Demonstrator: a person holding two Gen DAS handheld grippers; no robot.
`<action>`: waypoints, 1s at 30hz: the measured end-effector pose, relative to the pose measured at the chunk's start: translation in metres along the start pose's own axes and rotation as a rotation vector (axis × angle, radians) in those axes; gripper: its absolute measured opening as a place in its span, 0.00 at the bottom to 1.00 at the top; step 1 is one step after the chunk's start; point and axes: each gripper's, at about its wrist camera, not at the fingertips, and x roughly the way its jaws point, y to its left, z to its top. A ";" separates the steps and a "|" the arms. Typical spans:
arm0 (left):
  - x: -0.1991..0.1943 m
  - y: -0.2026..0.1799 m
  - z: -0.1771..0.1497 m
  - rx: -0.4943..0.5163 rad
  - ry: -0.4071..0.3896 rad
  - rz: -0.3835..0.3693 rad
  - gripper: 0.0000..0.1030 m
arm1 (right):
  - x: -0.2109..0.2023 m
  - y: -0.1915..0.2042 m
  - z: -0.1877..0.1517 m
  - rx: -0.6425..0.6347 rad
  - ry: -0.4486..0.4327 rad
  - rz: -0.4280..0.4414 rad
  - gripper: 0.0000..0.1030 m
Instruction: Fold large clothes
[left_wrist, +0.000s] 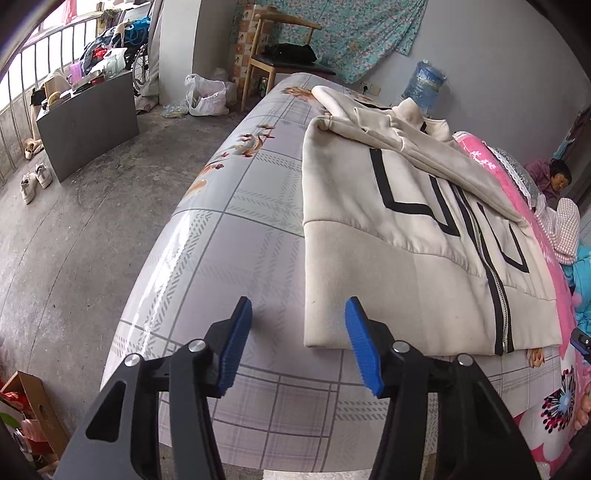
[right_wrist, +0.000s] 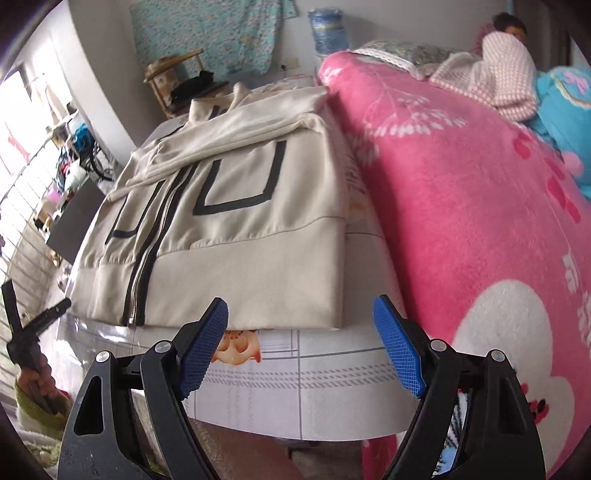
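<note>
A cream zip-up jacket (left_wrist: 399, 229) with black line markings lies front up on a table covered by a checked plastic cloth (left_wrist: 229, 236); both sleeves are folded across its chest. My left gripper (left_wrist: 299, 328) is open and empty, just in front of the jacket's near left hem corner. In the right wrist view the jacket (right_wrist: 236, 221) fills the middle. My right gripper (right_wrist: 301, 325) is open and empty, just in front of the near right hem corner. The left gripper's tool (right_wrist: 26, 332) shows at the left edge there.
A pink flowered blanket (right_wrist: 461, 192) lies heaped against the jacket's right side. A person (left_wrist: 557, 181) sits beyond it. A wooden chair (left_wrist: 280, 55), a water bottle (left_wrist: 423, 88), a grey cabinet (left_wrist: 88, 122) and a plastic bag (left_wrist: 205, 96) stand on the concrete floor.
</note>
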 end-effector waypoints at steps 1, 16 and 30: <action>0.001 0.002 0.002 -0.009 -0.001 -0.009 0.43 | 0.001 -0.006 0.000 0.033 0.002 0.009 0.72; 0.004 0.007 -0.001 -0.044 0.026 -0.154 0.26 | 0.018 -0.036 -0.001 0.204 0.067 0.152 0.54; 0.033 0.011 0.029 -0.120 0.097 -0.296 0.26 | 0.042 -0.044 0.017 0.261 0.129 0.319 0.54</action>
